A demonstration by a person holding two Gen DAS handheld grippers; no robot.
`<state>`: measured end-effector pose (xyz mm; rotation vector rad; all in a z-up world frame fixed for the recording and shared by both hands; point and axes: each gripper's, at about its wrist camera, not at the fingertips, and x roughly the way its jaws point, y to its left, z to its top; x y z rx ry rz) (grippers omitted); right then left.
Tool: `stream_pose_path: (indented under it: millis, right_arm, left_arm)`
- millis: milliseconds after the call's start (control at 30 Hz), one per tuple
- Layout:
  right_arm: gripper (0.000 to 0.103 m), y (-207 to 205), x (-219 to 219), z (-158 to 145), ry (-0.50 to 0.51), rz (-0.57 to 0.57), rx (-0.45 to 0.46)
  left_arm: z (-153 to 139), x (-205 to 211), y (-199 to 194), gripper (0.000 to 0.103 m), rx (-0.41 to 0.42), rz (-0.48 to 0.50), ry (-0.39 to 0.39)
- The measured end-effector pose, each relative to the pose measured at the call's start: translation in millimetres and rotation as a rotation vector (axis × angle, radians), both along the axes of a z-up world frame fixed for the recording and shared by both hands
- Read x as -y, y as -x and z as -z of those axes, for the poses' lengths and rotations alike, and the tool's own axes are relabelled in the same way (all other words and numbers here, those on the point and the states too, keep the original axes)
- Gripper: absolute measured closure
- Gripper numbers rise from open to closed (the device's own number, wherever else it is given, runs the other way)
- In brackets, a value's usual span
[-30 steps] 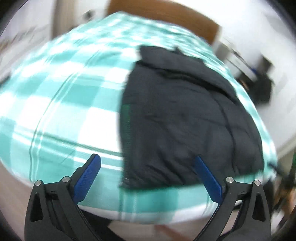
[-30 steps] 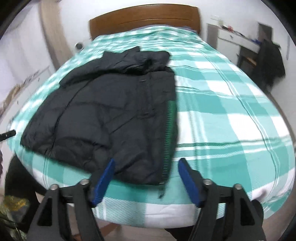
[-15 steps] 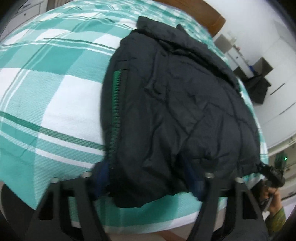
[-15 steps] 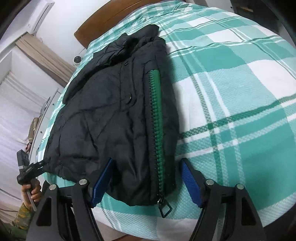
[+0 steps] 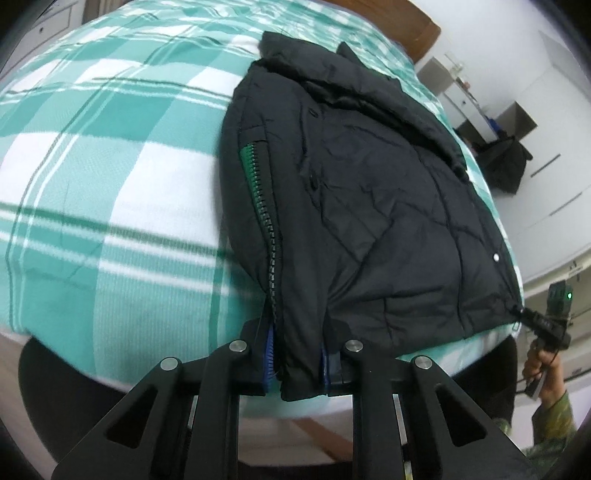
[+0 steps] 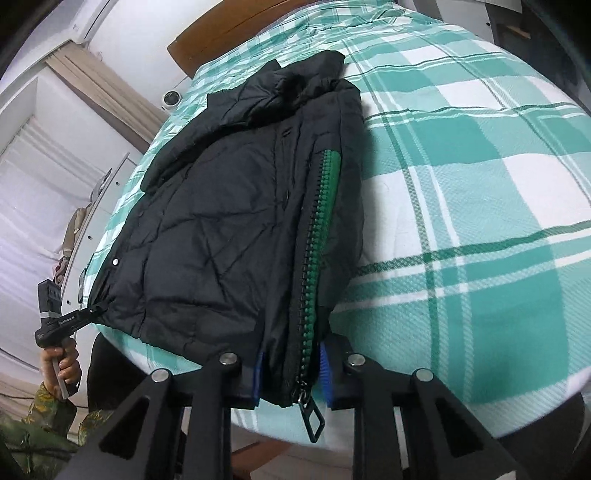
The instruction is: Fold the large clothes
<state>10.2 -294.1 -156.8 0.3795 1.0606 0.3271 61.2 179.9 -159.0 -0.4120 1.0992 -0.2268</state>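
A black puffer jacket with a green zipper lies flat on the teal-and-white checked bed cover. My left gripper is closing, and its blue pads press on the near hem beside the zipper. My right gripper is closing too, pinching the near hem at the zipper's end, where the zip pull dangles. Each view also shows the other gripper, held by a hand, nipping the far hem corner: at the right and at the left.
The wooden headboard stands at the bed's far end. A desk with a dark chair is beyond the bed in the left wrist view. Curtains and white cupboards line the side in the right wrist view. The bed's near edge lies just under both grippers.
Both grippers sank toward the jacket's near hem. Their jaws went from wide open, straddling the hem, to clamped on it.
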Motion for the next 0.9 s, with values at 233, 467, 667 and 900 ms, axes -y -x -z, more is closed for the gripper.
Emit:
stream_pose_path:
  millis: [233,467,667,900]
  right_arm:
    - [0.080,21,3,-8,0.023,-0.056,-0.052]
    - [0.083,54,21,-32,-0.210,-0.038,-0.102]
    - [0.084,80,47,-92,-0.417,-0.054,-0.029]
    - [0.084,11,59,-151,-0.511,-0.049,0.180]
  left_arm:
    - [1,-2,30,0.086,-0.055,0.080,-0.001]
    - [-39,-23,74,0.089,-0.056,0.114,0.078]
    - [-134,-52,110,0.089,0.100,0.131,0.216]
    - [-198,-50,37,0.089,0.255,0.105,0.229]
